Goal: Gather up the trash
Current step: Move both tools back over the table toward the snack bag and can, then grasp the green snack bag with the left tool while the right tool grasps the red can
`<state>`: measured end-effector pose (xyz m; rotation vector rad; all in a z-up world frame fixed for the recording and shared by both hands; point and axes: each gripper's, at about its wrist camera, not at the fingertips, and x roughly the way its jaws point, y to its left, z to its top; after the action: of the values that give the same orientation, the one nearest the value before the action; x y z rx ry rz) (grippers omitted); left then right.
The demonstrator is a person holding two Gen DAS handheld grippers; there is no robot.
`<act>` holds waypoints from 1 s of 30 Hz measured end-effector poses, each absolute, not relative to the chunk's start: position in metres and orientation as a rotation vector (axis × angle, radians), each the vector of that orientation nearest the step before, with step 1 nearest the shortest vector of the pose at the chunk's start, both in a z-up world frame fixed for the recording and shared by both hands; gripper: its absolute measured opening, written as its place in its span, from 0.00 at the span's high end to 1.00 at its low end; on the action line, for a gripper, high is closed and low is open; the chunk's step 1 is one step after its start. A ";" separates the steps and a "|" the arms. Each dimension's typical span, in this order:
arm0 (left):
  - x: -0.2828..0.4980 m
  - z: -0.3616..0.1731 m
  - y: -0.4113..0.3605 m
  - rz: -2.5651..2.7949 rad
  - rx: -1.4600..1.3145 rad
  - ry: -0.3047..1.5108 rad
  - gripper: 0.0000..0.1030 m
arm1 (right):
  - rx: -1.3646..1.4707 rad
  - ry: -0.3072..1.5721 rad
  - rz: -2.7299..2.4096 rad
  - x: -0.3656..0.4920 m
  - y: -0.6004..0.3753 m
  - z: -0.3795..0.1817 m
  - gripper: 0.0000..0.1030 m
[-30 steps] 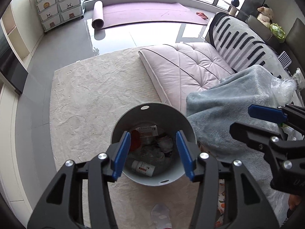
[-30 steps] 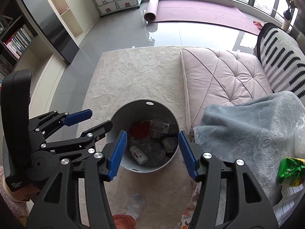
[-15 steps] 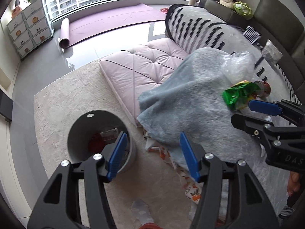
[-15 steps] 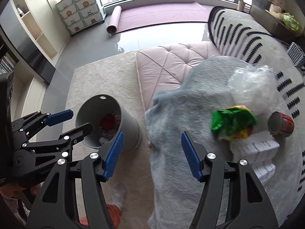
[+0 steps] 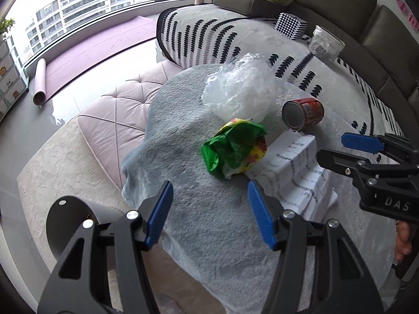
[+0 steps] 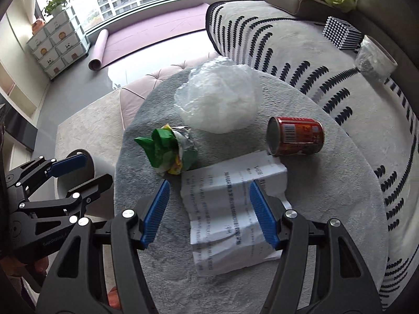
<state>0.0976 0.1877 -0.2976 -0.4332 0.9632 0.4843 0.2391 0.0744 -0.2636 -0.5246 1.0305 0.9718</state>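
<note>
On a grey fleece blanket (image 5: 188,141) (image 6: 235,285) lie a crumpled green wrapper (image 5: 234,147) (image 6: 167,147), a clear plastic bag (image 5: 239,89) (image 6: 217,96), a red can on its side (image 5: 303,113) (image 6: 296,136) and a printed paper sheet (image 5: 296,172) (image 6: 230,217). My left gripper (image 5: 209,213) hovers open just short of the wrapper, nothing between its pads. My right gripper (image 6: 209,213) hangs open above the paper sheet, its pads clear of it. The grey trash bin (image 5: 61,217) (image 6: 98,168) stands on the rug at lower left, partly hidden by the grippers.
A pink tufted cushion (image 5: 115,123) lies left of the blanket on a beige rug (image 5: 52,162). A patterned sofa cover (image 6: 301,52) holds a dotted box (image 6: 340,35) and a clear tub (image 6: 374,59). A rolled purple mat (image 5: 39,83) rests by the window.
Both grippers swung right, away from above the trash bin to over the blanket with the litter. Their jaws stand slightly wider than a second ago. The bin slid to the lower left edge.
</note>
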 end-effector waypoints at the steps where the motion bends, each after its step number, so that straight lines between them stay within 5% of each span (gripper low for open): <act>1: 0.104 -0.298 0.187 0.480 -0.427 0.963 0.42 | -0.520 1.033 0.967 0.245 0.071 -0.265 0.40; 21: 0.166 -0.342 0.200 0.473 -0.368 1.025 0.42 | -0.495 1.060 0.988 0.279 0.072 -0.291 0.40; 25: 0.166 -0.342 0.200 0.470 -0.390 1.014 0.66 | -0.505 1.058 0.995 0.280 0.077 -0.293 0.40; 30: 0.162 -0.334 0.198 0.466 -0.389 0.980 0.77 | -0.510 1.057 0.999 0.281 0.080 -0.293 0.40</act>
<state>0.1621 0.1978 -0.3343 -0.3893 0.9803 0.4660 0.2806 0.0800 -0.2928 -0.5095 1.0566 0.9995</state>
